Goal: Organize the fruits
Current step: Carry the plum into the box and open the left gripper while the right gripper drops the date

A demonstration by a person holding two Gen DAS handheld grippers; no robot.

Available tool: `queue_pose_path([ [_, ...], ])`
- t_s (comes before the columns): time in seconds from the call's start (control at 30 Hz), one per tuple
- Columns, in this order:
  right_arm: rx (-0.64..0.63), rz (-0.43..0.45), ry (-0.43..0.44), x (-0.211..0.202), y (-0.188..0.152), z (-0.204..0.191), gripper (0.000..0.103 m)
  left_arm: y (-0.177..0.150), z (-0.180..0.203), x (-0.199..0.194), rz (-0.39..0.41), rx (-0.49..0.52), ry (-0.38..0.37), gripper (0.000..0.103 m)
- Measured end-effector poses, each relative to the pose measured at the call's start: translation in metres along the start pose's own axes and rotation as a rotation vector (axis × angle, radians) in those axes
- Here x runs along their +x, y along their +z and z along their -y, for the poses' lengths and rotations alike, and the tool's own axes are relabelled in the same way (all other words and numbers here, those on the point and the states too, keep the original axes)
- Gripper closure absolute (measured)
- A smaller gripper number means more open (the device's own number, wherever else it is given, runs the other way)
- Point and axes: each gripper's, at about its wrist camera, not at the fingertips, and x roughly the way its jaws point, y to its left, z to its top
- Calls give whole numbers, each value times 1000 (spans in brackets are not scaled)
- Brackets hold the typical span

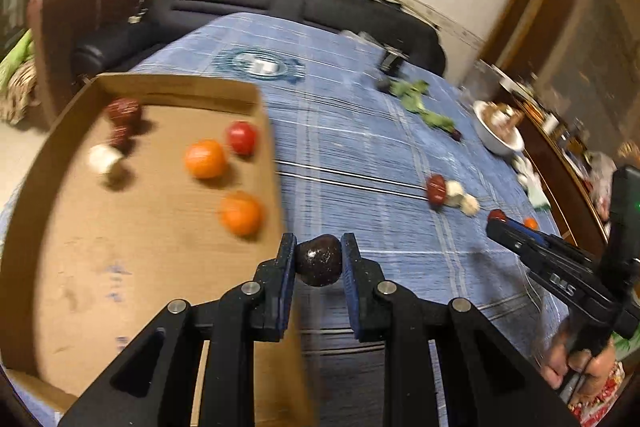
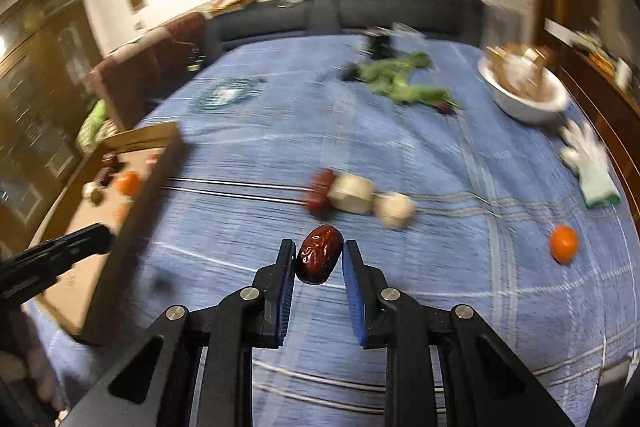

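Blue cloth (image 2: 400,307) covers the table. Both grippers (image 1: 319,259) (image 2: 318,261) pinch small dates (image 1: 320,261) (image 2: 319,254). Dates look light and squishy; hold the middle.

Both cameras ride just behind their own gripper fingers and look steeply down along them at the blue checked tablecloth (image 2: 400,155). The left wrist view sits close above the near right corner of the cardboard box (image 1: 120,227), facing across it toward the dark sofa (image 1: 280,3) at the far end. The right wrist view hangs to the right of the cardboard box (image 2: 120,227), over open cloth, facing the same sofa (image 2: 360,15). Both take in the box, the green leaves (image 1: 416,95) (image 2: 396,79) and the white bowl (image 1: 496,139) (image 2: 528,103), well beyond the box.
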Motion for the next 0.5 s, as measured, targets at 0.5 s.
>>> queue_pose_path([
  [0.5,-221,-98,316,53,19,-172,76,33,-112,-15,-44,-113,211,81],
])
